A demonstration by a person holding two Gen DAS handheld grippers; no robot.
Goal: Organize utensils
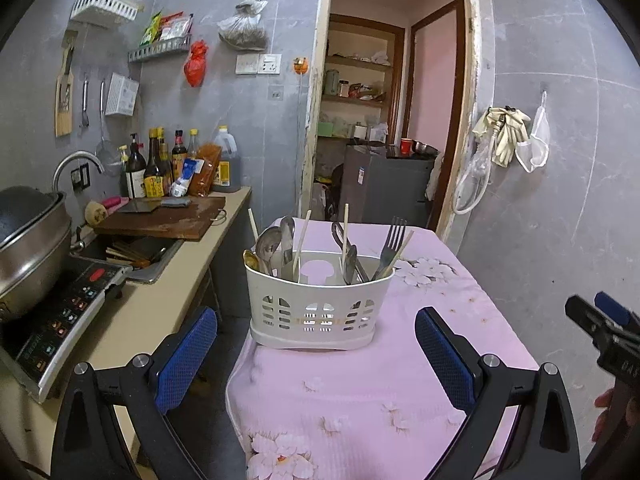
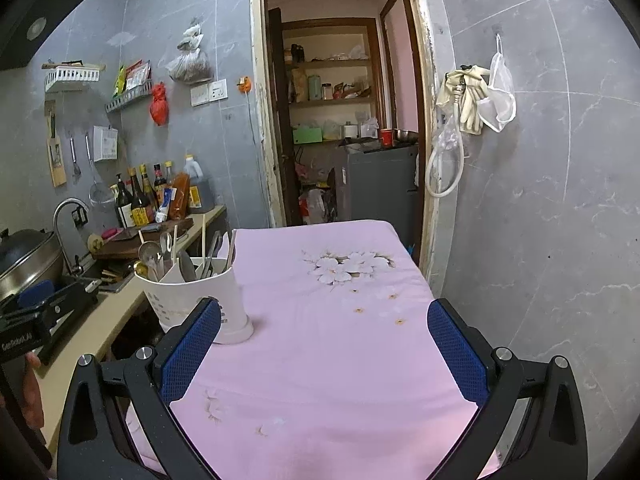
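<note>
A white slotted utensil caddy (image 1: 316,308) stands upright on the pink flowered tablecloth (image 1: 352,392), near its left edge. It holds several spoons (image 1: 269,246), a fork (image 1: 391,242), tongs (image 1: 347,246) and chopsticks (image 1: 301,246). My left gripper (image 1: 316,354) is wide open just in front of the caddy, with nothing between its blue pads. In the right wrist view the caddy (image 2: 196,300) sits at the left, partly behind my left finger. My right gripper (image 2: 324,354) is open over bare cloth (image 2: 328,344), holding nothing.
A counter (image 1: 160,312) runs along the left with an induction cooker (image 1: 60,328), a wok (image 1: 28,236), a sink (image 1: 136,252), a cutting board (image 1: 168,220) and bottles (image 1: 160,164). A doorway (image 1: 384,120) opens behind the table. A grey wall (image 2: 560,200) with hung gloves stands close on the right.
</note>
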